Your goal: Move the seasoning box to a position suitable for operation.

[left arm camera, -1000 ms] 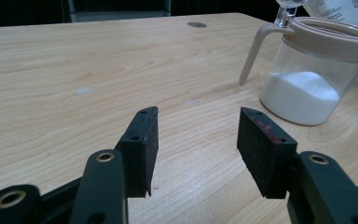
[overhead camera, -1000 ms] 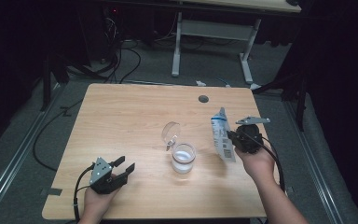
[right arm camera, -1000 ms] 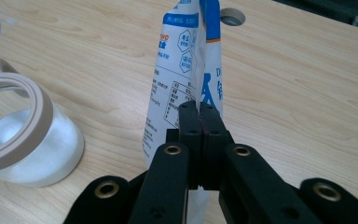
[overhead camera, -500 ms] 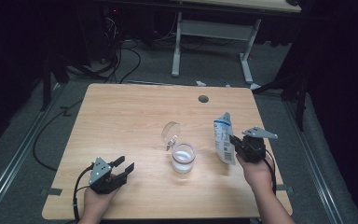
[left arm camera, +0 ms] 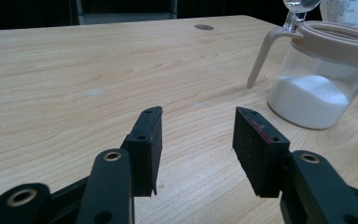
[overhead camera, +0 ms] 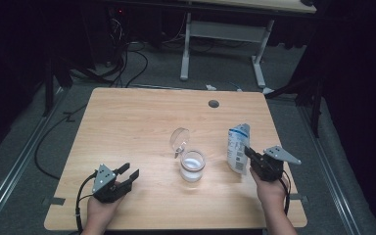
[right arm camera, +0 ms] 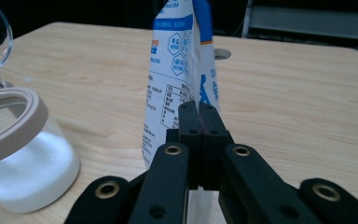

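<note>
A white-and-blue printed bag stands upright just right of a glass jar. My right gripper is shut on the bag's near edge. The jar has a beige rim and white powder in its bottom, and its clear lid is hinged up and back. My left gripper rests low at the table's near left and points at the jar. Its jaws have just been closing a little. They are still apart, with nothing between them.
The wooden table has a round cable hole near its far edge. Beyond it, on the dark floor, lie cables and the legs of a second desk. A person's hands hold both grippers at the near edge.
My right hand has carried the bag down and toward the near edge, so it now stands lower beside the jar. The left hand has kept its place.
</note>
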Tool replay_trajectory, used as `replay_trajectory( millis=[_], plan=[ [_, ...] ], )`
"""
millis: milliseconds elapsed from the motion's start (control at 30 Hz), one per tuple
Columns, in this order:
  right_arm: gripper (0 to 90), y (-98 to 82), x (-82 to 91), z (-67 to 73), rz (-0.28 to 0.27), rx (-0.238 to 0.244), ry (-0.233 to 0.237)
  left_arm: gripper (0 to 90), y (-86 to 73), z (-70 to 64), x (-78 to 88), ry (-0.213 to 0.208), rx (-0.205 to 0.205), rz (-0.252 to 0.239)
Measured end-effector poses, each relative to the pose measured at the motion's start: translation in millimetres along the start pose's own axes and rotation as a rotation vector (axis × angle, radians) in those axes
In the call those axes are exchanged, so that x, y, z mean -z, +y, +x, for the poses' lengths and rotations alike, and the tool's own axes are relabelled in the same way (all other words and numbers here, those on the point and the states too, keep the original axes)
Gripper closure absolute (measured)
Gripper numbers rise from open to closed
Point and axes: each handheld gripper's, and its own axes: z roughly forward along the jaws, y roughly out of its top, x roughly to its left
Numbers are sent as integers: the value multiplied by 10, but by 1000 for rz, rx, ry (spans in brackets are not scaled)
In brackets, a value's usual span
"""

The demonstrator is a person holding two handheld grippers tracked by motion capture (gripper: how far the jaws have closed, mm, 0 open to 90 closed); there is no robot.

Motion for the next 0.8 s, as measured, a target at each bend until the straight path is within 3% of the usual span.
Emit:
replay_trajectory(
  millis=[100, 367, 800],
  plan=[
    [900, -51, -1, -15, -35, 2, 0, 530, 1, -29, -17, -1, -26, 7],
    [900, -168, -27, -57, -102, -2, -2, 528, 3, -41, -53, 6, -32, 18],
    [890, -361, 61, -75, -138, 22, -8, 520, -3, -64, -34, 0, -27, 19]
  ],
)
